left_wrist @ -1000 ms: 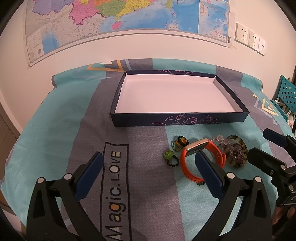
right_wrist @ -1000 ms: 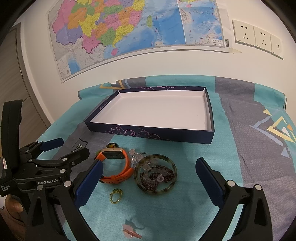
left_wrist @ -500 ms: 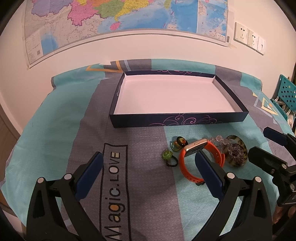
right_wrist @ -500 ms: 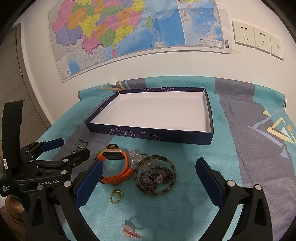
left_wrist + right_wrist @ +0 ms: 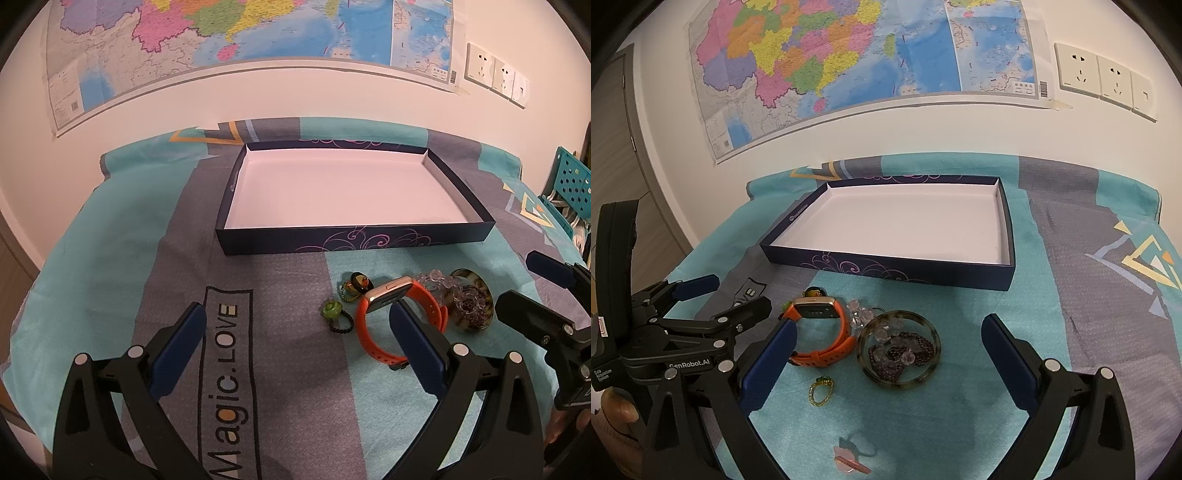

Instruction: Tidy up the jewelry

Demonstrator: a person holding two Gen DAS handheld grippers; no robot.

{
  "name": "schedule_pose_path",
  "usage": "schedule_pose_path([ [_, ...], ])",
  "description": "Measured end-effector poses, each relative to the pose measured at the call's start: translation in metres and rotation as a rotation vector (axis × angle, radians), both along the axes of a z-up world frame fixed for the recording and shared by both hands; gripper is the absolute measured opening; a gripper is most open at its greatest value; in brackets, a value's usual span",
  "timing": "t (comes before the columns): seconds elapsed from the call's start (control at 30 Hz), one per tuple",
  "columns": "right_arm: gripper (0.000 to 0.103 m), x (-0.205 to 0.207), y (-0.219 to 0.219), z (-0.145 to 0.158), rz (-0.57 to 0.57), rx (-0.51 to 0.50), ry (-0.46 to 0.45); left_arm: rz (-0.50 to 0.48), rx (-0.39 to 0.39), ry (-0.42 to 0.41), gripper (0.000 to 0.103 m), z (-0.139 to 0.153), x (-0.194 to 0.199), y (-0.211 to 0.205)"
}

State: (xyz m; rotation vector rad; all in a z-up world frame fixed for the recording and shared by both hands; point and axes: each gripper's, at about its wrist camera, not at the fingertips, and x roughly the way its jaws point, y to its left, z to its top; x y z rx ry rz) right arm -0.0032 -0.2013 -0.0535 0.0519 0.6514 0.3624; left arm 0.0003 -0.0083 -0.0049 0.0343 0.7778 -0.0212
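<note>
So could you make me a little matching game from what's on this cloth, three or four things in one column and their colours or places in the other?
Things:
1. watch
2. box
3. round bangle
4. right gripper

Descriptions:
A. dark blue outside, white inside, nothing in it
B. orange strap, on the cloth in front of the box
C. open, holding nothing
D. lying flat with beads inside its ring

Pairs: 1-B, 2-A, 3-D, 4-C

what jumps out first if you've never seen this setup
The bright orange watch on the teal cloth, in a small heap of jewelry beside a bangle ringing dark beads. Behind them lies a wide, dark blue box, its white inside bare. Both tongs, left and right, hang open above the cloth.
</note>
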Motion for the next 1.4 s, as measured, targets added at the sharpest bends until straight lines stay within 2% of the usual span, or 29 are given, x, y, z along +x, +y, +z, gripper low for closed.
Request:
schedule_pose_path([
  [0.27, 0.097, 0.0, -0.001, -0.001, 0.003, -0.006, 0.005, -0.013, 0.004, 0.0, 0.098, 0.0, 0.0, -0.003],
  [0.67, 0.095, -0.008, -0.016, -0.013, 0.036, -0.011, 0.053, -0.118, -0.005, 0.02, 0.098, -0.008, -0.001, -0.009],
  [0.73, 0.089, -0.006, -0.02, -0.015, 0.036, 0.009, 0.066, -0.144, -0.01, 0.029, 0.098, -0.01, 0.0, -0.012],
  [0.8, 0.076, -0.002, -0.023, -0.017, 0.035, 0.028, 0.085, -0.164, -0.01, 0.036, 0.097, -0.013, 0.0, -0.016],
  [0.83, 0.072, 0.003, -0.025, -0.018, 0.034, 0.04, 0.098, -0.18, -0.014, 0.043, 0.093, -0.014, 0.001, -0.019],
  [0.9, 0.056, 0.009, -0.028, -0.018, 0.035, 0.052, 0.11, -0.203, -0.029, 0.057, 0.086, -0.016, 0.002, -0.021],
  [0.97, 0.045, 0.016, -0.03, -0.019, 0.041, 0.06, 0.12, -0.224, -0.051, 0.079, 0.08, -0.019, 0.005, -0.022],
  [1.03, 0.033, 0.025, -0.033, -0.021, 0.048, 0.068, 0.138, -0.232, -0.065, 0.091, 0.068, -0.021, 0.006, -0.023],
  [1.07, 0.027, 0.028, -0.033, -0.022, 0.05, 0.07, 0.146, -0.238, -0.074, 0.096, 0.065, -0.022, 0.007, -0.022],
  [1.17, 0.022, 0.039, -0.033, -0.028, 0.063, 0.054, 0.18, -0.256, -0.105, 0.119, 0.057, -0.024, 0.01, -0.022],
  [1.23, 0.016, 0.043, -0.031, -0.029, 0.075, 0.048, 0.192, -0.264, -0.129, 0.138, 0.047, -0.026, 0.012, -0.02],
  [1.3, 0.01, 0.047, -0.031, -0.032, 0.073, 0.034, 0.202, -0.272, -0.149, 0.154, 0.044, -0.028, 0.015, -0.019],
  [1.4, 0.01, 0.053, -0.033, -0.036, 0.081, 0.042, 0.226, -0.278, -0.166, 0.168, 0.041, -0.031, 0.019, -0.019],
])
